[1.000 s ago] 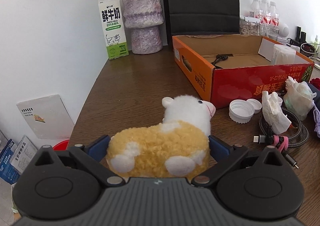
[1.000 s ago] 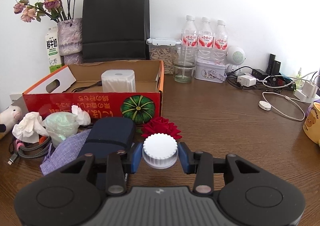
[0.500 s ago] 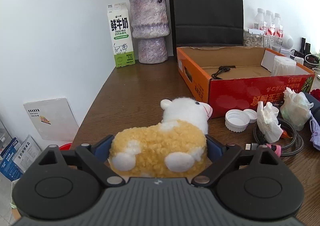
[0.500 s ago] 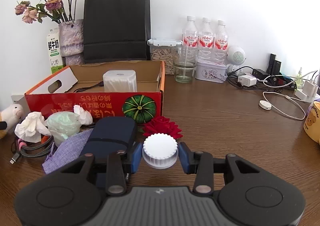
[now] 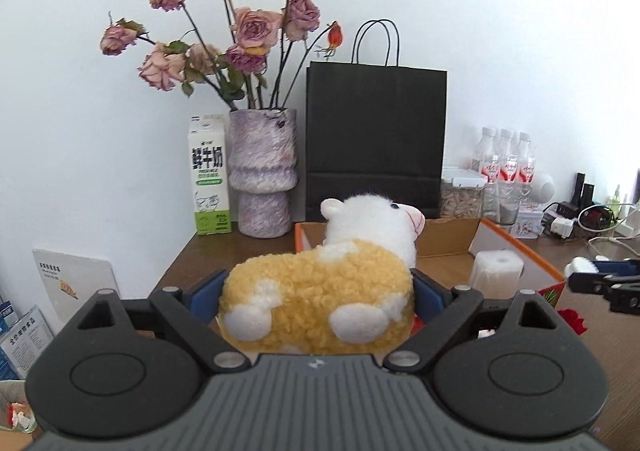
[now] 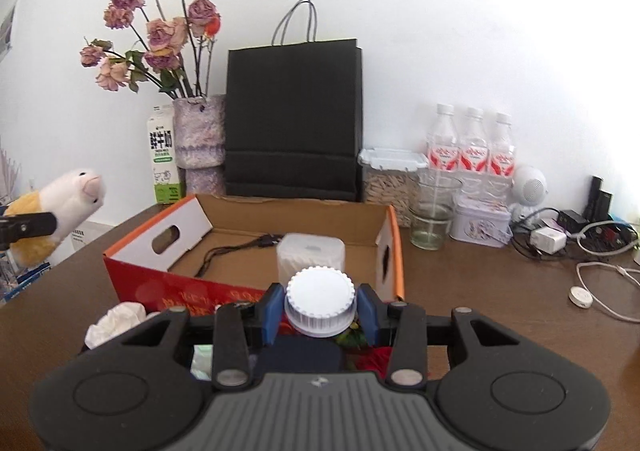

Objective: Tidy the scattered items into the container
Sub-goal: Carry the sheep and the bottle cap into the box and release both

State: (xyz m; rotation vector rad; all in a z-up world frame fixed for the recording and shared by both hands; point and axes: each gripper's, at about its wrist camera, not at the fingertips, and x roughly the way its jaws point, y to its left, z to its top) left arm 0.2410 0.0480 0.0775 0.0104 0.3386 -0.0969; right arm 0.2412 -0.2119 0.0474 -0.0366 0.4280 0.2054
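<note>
A white wall (image 6: 460,31) backs my brown wooden table (image 6: 500,311), and along it stand a black paper bag (image 6: 294,119), a vase (image 6: 199,139) of dried roses, a milk carton (image 6: 162,159), three water bottles (image 6: 472,147), a lidded jar (image 6: 390,179), a glass (image 6: 434,211) and a small tin (image 6: 482,219), with chargers and cables (image 6: 600,271) tangled off to the right. Nearer me sits the open cardboard box (image 6: 160,283), red and orange outside, holding a white tub (image 6: 311,251) and a black cord (image 6: 236,247). In front of it on the table lie crumpled tissue (image 6: 116,321), a dark pouch (image 6: 300,351) and a red flower (image 6: 374,359), partly hidden behind my right tongs. My left tongs (image 5: 318,291) stand wide, both blue pads pressed into the flanks of the plush sheep (image 5: 320,291), which I hold clear of the table, its white head in front of the box's near left corner. My right tongs (image 6: 320,309) are narrowed onto the white cap (image 6: 320,301), pads (image 6: 272,311) tight on its ribbed rim, held in the air just before the box's front wall.
</note>
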